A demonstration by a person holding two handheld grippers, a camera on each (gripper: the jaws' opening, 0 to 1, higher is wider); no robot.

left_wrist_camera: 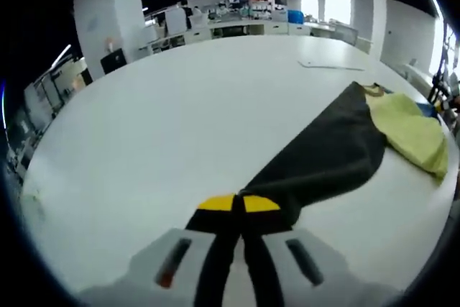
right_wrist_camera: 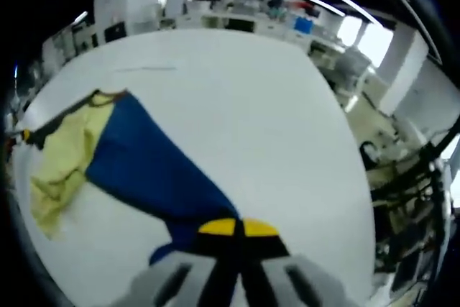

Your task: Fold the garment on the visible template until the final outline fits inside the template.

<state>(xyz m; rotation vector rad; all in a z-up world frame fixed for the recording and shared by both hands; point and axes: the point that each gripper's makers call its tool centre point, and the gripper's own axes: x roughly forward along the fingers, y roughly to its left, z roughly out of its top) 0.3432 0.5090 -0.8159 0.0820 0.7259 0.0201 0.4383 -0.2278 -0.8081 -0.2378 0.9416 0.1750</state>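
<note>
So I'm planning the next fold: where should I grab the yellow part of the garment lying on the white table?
Probably the yellow fabric panel's free outer edge, approached low from the open table side. It lies loose and rumpled there, while the blue panel and dark panel are pulled taut by the shut right gripper and left gripper.

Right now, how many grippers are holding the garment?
2. Left gripper pinches the garment's dark part; right gripper pinches its blue part.
</note>
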